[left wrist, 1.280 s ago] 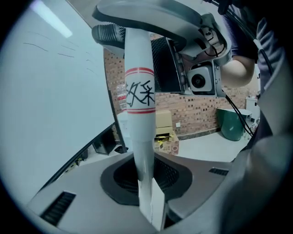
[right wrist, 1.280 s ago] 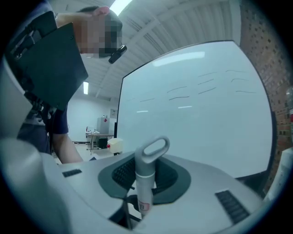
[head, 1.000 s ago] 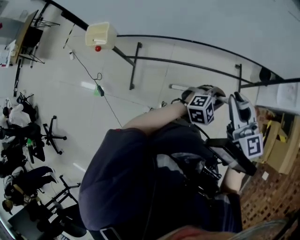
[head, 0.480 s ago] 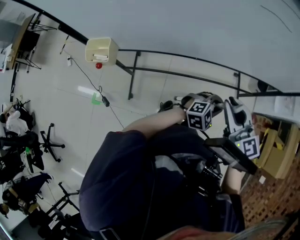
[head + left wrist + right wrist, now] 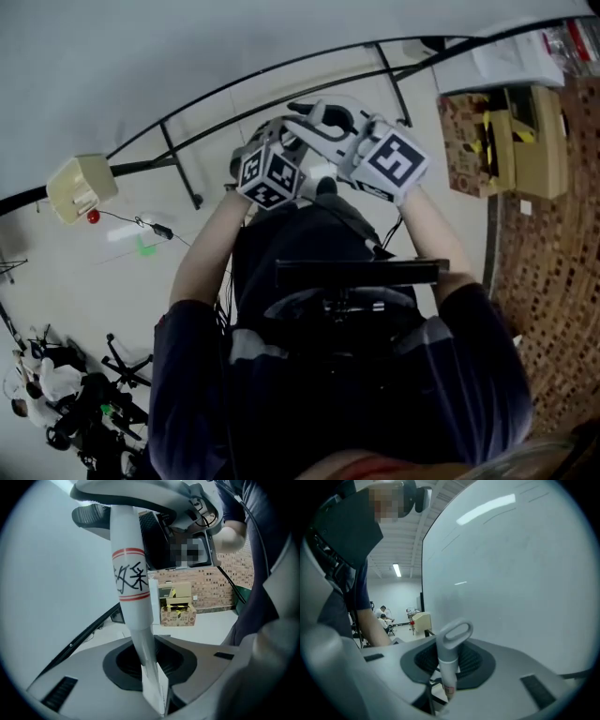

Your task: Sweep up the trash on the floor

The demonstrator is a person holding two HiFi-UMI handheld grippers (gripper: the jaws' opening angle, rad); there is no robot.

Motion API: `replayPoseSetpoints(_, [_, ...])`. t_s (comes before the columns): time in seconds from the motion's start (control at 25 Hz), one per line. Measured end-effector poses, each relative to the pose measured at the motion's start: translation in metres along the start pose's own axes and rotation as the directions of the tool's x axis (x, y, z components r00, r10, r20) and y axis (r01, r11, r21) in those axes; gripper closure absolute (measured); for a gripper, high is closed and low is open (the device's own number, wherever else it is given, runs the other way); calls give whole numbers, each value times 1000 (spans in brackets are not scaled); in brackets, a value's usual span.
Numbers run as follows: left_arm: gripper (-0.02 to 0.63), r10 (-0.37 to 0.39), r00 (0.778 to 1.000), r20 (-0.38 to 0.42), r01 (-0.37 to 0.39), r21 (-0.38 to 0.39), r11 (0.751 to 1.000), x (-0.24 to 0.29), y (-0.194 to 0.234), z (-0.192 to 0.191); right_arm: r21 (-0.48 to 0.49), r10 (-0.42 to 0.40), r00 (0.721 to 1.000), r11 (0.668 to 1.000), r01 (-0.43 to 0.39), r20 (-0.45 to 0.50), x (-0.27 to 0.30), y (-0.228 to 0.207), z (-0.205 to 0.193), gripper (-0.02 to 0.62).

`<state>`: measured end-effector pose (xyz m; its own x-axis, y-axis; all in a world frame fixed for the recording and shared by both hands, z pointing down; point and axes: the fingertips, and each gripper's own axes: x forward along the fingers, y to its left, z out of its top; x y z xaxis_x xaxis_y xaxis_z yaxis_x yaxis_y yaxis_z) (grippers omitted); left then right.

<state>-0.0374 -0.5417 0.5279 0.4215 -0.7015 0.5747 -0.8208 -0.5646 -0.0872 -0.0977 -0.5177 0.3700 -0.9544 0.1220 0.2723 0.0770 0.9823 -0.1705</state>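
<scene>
Handle first: at 6 o'clock in the left gripper view, the left gripper [image 5: 151, 677] has its jaws drawn narrow onto a white handle [image 5: 132, 578] banded in red. The right gripper [image 5: 446, 679], jaws about half spread, clamps what we take for the same handle just below its loop end. In the head view both grippers have swung from 3 o'clock to 12 o'clock, and the cream bin [image 5: 80, 187] has slid from 11 o'clock to 9 o'clock, so we have turned. Farther out, on the floor [image 5: 84, 281] near that bin, a green scrap [image 5: 145, 247] lies at 9 o'clock and is likely the trash. No brush head shows, so we judge sweeping not yet begun.
</scene>
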Motion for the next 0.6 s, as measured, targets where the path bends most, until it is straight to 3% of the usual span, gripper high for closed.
replayPoseSetpoints(0.32, [546,41,995,-88,-46,-55,997,12,27,-57,37,70,994,997,-67,-88,45,-8,-38,509])
replayPoseSetpoints(0.6, [546,71,992,-104,-84,-121,989,25,53,-80,40,71,991,997,-66,-114,76,-26,-53,509])
